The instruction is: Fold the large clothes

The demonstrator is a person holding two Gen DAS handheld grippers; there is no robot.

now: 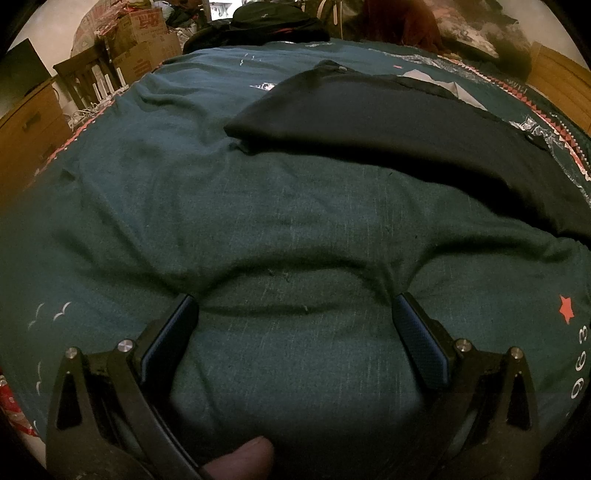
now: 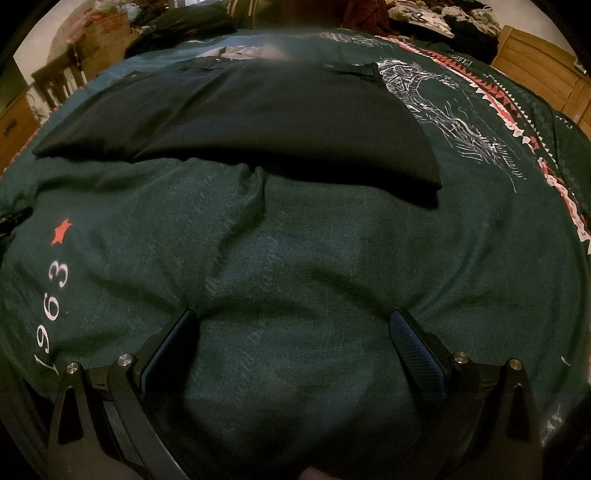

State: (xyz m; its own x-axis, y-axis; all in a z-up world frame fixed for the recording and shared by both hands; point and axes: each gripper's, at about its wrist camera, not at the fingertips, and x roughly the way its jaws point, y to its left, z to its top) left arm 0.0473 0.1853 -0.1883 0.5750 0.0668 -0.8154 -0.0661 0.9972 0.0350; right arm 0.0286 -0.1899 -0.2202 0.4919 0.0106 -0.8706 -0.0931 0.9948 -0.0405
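A black garment [image 1: 388, 125] lies folded and flat on a teal bedspread [image 1: 147, 184], ahead and to the right in the left wrist view. In the right wrist view the same black garment [image 2: 258, 122] stretches across the upper middle, its folded edge towards me. My left gripper [image 1: 294, 300] is open, and its fingertips dent the bedspread well short of the garment. My right gripper [image 2: 293, 314] is open too, tips pressing the teal bedspread [image 2: 332, 240], with only bedspread cloth between the fingers. A thumb [image 1: 243, 458] shows at the bottom edge.
A red star [image 2: 61, 230] and "1963" [image 2: 51, 299] are printed on the bedspread between the two grippers. A wooden chair [image 1: 85, 81], cardboard boxes [image 1: 144, 40] and a dresser [image 1: 26, 122] stand beyond the left side. Piled clothes [image 1: 273, 22] sit at the far edge, with wooden furniture [image 2: 535, 70] at the right.
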